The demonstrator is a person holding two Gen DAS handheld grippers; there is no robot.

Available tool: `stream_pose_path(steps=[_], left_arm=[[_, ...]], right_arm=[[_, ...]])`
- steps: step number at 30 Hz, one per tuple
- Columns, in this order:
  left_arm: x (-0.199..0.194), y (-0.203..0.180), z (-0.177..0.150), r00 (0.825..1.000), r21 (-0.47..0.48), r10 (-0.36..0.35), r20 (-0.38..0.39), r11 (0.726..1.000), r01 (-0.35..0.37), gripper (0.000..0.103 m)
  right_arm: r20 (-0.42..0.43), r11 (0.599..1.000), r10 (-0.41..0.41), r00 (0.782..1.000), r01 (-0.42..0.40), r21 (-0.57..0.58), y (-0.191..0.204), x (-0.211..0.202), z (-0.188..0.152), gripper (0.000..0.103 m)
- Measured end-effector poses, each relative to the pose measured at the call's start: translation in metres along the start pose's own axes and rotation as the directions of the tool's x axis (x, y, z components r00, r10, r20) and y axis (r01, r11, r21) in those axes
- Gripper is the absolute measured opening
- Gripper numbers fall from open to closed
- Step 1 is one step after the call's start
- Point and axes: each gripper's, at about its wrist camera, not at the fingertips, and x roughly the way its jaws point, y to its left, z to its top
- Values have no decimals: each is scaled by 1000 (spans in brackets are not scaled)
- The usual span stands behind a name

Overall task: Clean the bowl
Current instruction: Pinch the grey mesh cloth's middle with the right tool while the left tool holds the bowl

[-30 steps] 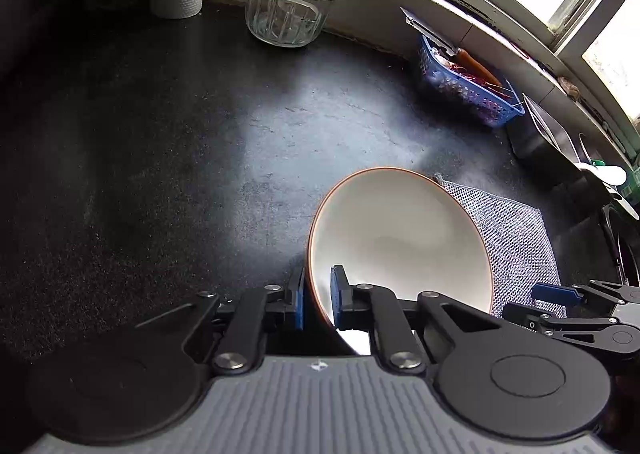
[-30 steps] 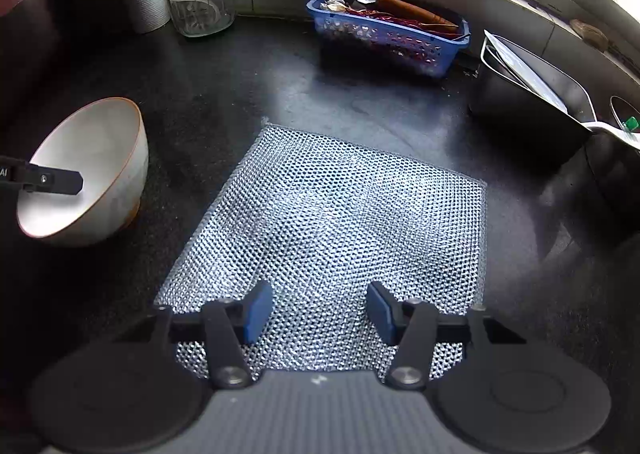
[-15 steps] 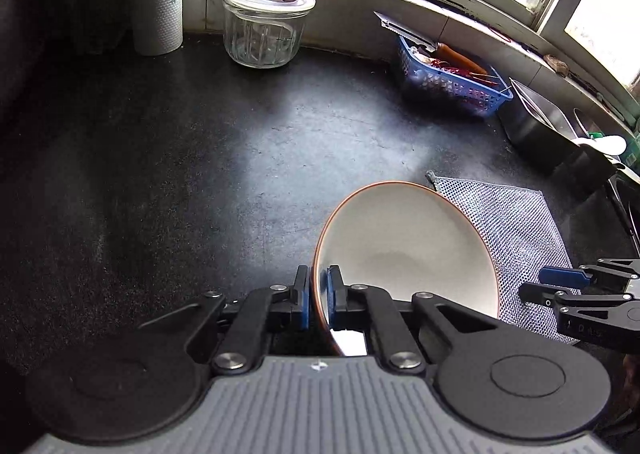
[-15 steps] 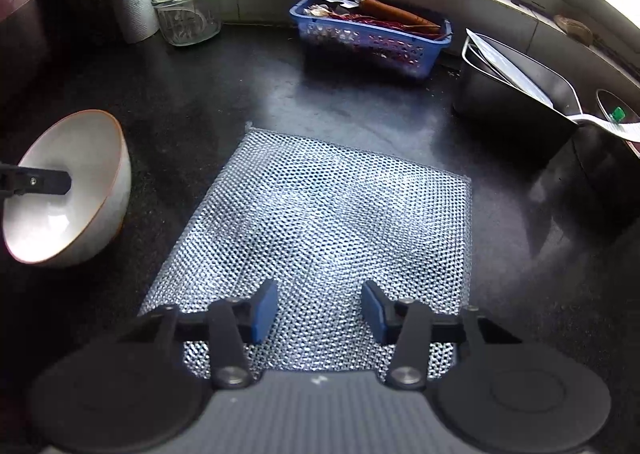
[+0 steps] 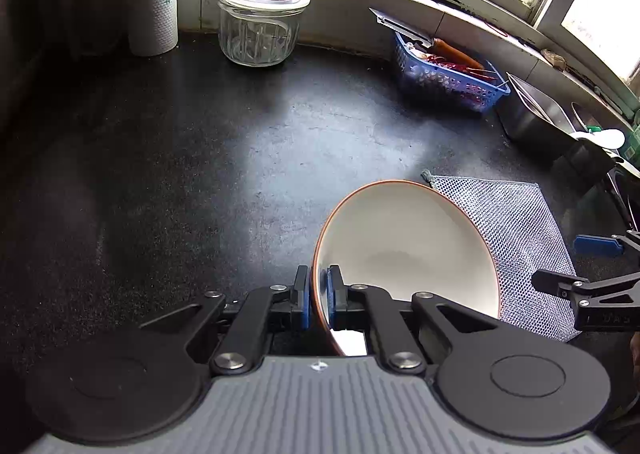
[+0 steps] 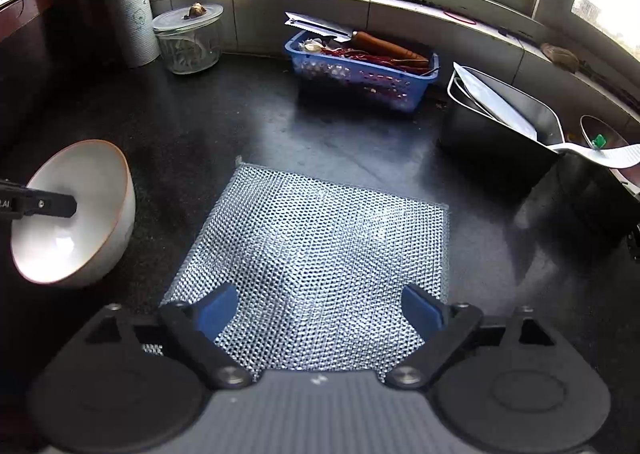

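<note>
Clamping the tilted bowl (image 5: 404, 246) rim, left gripper (image 5: 318, 298) hides its near edge; right gripper (image 6: 320, 310) just opened wide.

Both the left gripper (image 5: 318, 300) and the right gripper (image 6: 320, 312) share one build: a ribbed grey housing, two round black discs, black linkage arms pinned with silver screws, and blue pads (image 6: 216, 312) lining the jaws.
</note>
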Motion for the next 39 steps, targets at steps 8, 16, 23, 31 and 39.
stream_pose_path(steps=[8,16,23,31,39], left_arm=[[1,1,0,1000,1,-4,-5,1000,4,7],[1,1,1,1000,1,-3,-7,1000,3,7],[2,1,0,1000,2,-6,-7,1000,6,7],[1,2,-1,1000,4,-22,8,1000,22,7],[-2,-5,-3,999,48,3,32,999,-4,7]], right_arm=[[-114,1000,-7,993,8,13,-6,19,-13,91],[-63,998,63,996,-65,-19,0,14,-22,66],[-53,996,90,995,-91,-21,-3,15,-11,6],[-48,987,157,986,-155,50,-17,10,-6,2],[61,962,232,971,-238,136,-20,-29,8,2]])
